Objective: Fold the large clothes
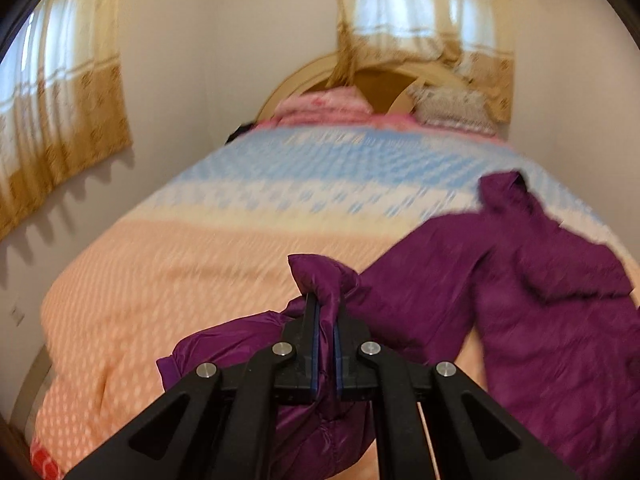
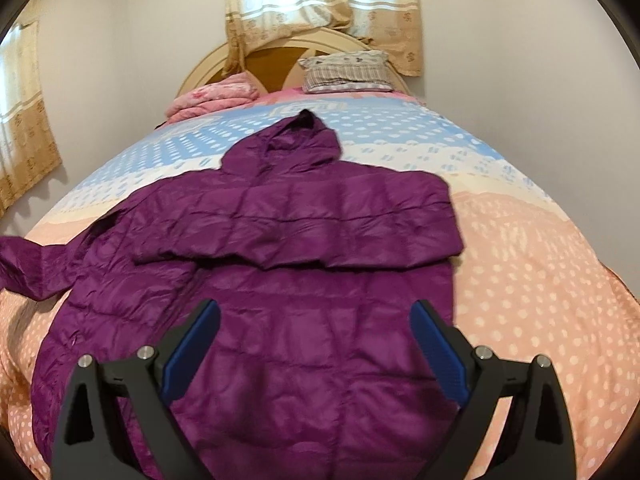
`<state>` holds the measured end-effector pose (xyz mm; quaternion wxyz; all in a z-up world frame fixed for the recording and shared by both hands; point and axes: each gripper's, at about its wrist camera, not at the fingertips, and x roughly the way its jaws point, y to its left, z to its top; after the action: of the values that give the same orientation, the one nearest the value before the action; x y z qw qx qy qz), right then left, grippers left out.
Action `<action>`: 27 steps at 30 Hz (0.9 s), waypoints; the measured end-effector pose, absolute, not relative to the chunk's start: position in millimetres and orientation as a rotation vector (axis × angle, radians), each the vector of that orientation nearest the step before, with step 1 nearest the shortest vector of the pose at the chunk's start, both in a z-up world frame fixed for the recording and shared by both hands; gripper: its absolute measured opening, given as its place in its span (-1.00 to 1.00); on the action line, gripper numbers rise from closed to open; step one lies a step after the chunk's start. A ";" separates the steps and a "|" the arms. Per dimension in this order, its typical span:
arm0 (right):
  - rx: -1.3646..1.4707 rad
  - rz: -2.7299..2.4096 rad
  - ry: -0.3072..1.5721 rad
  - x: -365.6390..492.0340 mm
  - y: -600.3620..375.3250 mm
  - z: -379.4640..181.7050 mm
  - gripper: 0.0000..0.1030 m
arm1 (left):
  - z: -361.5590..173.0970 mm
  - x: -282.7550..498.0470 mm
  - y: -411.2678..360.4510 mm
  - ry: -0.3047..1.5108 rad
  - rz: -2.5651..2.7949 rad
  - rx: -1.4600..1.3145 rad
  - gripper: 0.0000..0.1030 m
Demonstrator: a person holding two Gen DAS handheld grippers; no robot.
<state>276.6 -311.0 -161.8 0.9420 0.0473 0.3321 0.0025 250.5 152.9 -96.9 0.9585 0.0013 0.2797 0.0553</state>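
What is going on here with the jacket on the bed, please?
A person with two handheld grippers is folding a purple jacket on the bed. The left gripper is shut on the sleeve. The right gripper is open above the jacket's body. The other sleeve already lies across it.

Glossy quilted purple jacket, soft matt dotted cloth bedspread, smooth wooden headboard

My left tongs are clamped on a sleeve of the purple jacket at six o'clock, the fabric bunched between the pads. The jacket's body lies on the bed toward three o'clock, pillows at twelve.
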 end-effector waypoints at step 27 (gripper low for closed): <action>0.198 -0.078 0.732 271.3 -378.6 -198.4 0.90 | -67.4 305.9 -185.9 0.328 -0.321 0.322 0.76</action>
<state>271.3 -378.6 -198.4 0.9282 0.0966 0.3572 -0.0382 305.9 -185.9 -67.4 0.9610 0.1590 0.1619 -0.1583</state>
